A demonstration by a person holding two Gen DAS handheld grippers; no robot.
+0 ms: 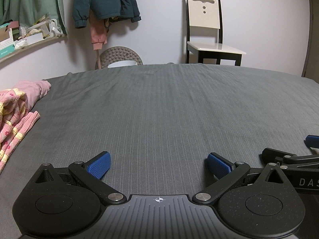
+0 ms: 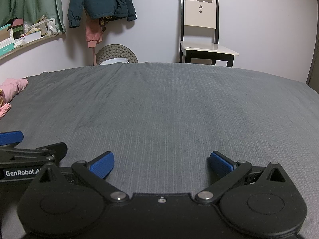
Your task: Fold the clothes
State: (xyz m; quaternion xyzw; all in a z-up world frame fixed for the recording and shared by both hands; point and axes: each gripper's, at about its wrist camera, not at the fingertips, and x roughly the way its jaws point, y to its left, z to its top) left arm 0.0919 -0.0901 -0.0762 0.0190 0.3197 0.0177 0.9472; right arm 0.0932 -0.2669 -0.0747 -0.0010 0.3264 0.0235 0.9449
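A heap of pink clothes (image 1: pixel 18 107) lies crumpled at the left edge of the grey bed (image 1: pixel 169 103), with a pink and yellow knitted piece on top. In the right wrist view only a bit of the pink clothes (image 2: pixel 12 88) shows at the far left. My left gripper (image 1: pixel 158 166) rests low over the sheet, open, nothing between its blue pads (image 1: pixel 99 167). My right gripper (image 2: pixel 161 164) sits just to its right, also open and empty. Each gripper shows at the edge of the other's view. The clothes lie well left of both.
A cream and black chair (image 1: pixel 207 31) stands against the far wall beyond the bed. A dark teal jacket (image 1: pixel 103 0) and pink garment hang on the wall. A cluttered shelf (image 1: pixel 26 37) is at the left. A studded round disc and white tub (image 1: pixel 121 57) sit behind the bed's edge.
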